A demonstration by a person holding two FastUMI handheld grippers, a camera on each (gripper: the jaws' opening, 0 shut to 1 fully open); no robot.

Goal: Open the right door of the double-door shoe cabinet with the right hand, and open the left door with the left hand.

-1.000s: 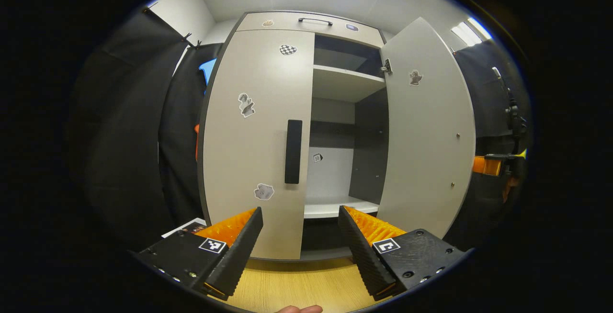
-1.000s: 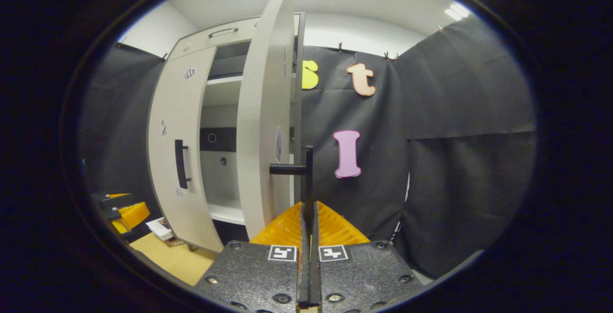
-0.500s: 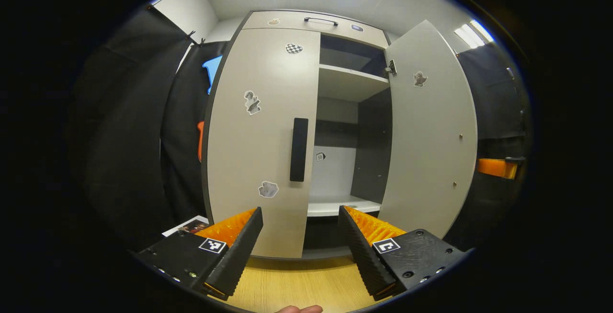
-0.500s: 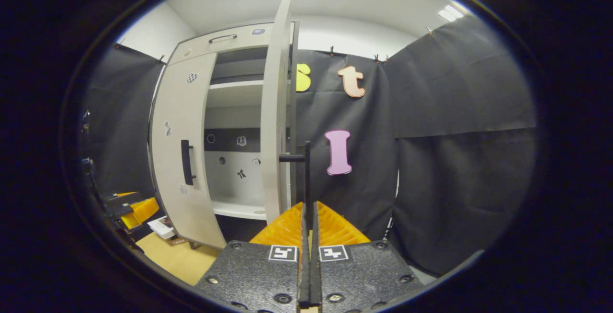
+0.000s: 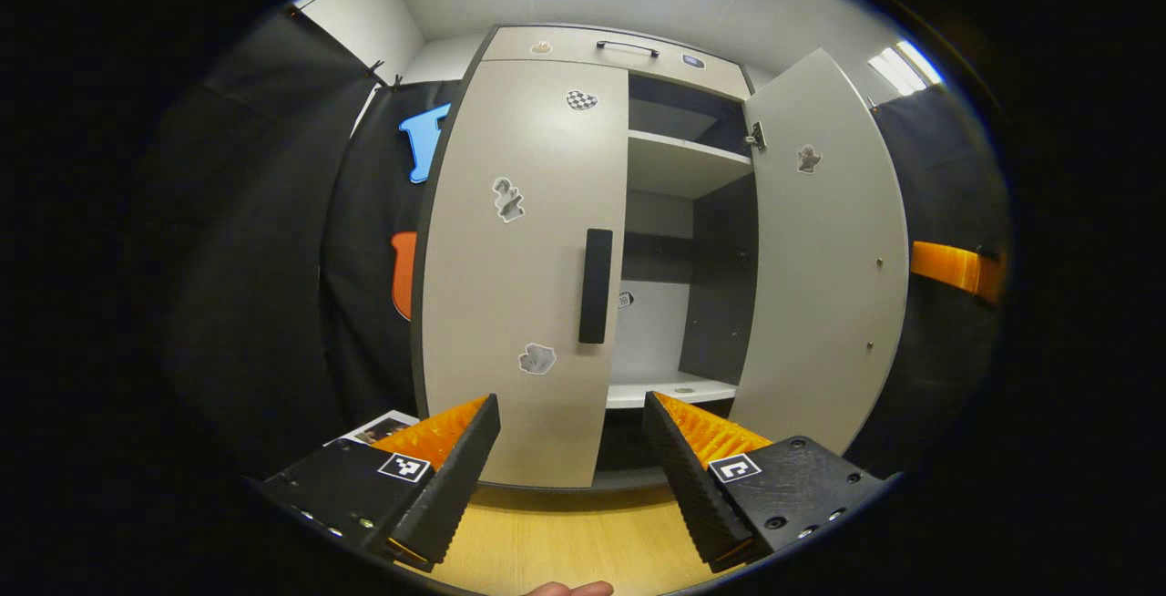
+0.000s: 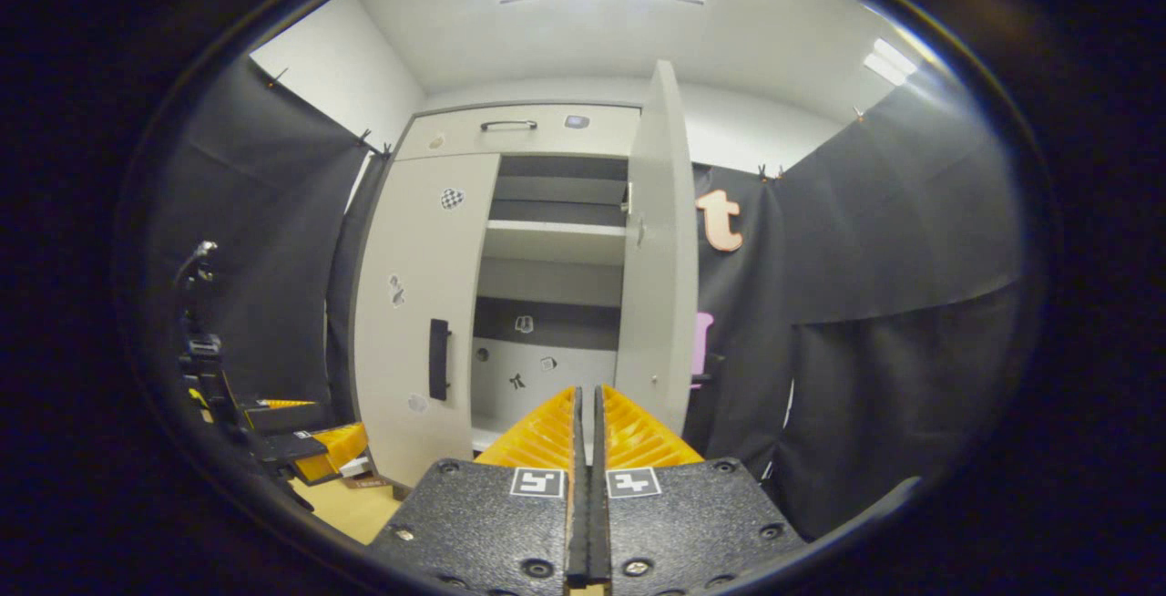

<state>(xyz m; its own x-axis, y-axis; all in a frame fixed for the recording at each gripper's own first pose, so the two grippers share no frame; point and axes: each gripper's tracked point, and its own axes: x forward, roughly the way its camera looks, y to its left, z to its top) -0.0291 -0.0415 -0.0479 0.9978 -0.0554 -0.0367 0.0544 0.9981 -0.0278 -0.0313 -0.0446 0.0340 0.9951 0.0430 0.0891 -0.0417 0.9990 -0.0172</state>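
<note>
The shoe cabinet [image 5: 547,45] faces me in the left gripper view. Its left door [image 5: 510,241] is closed, with a black upright handle [image 5: 596,286] at its inner edge. The right door [image 5: 824,250] stands swung wide open. My left gripper [image 5: 572,423] is open, low in front of the left door and apart from the handle. In the right gripper view the left door [image 6: 419,304], its handle [image 6: 439,359] and the open right door [image 6: 660,268] show. My right gripper [image 6: 588,395] is shut with nothing held, back from the cabinet. The left gripper [image 6: 310,450] sits at lower left.
Inside the cabinet are bare shelves [image 5: 679,163] and a lower board [image 5: 669,391]. A top drawer with a bar handle [image 5: 627,47] runs above the doors. A wooden surface [image 5: 565,541] lies below, with a printed paper [image 5: 373,427] at the left. The right gripper [image 5: 956,268] shows at the far right.
My right gripper has come off the right door's handle, drawn back and turned to face the cabinet. The right door has swung wider. The left gripper has shifted slightly and stays open.
</note>
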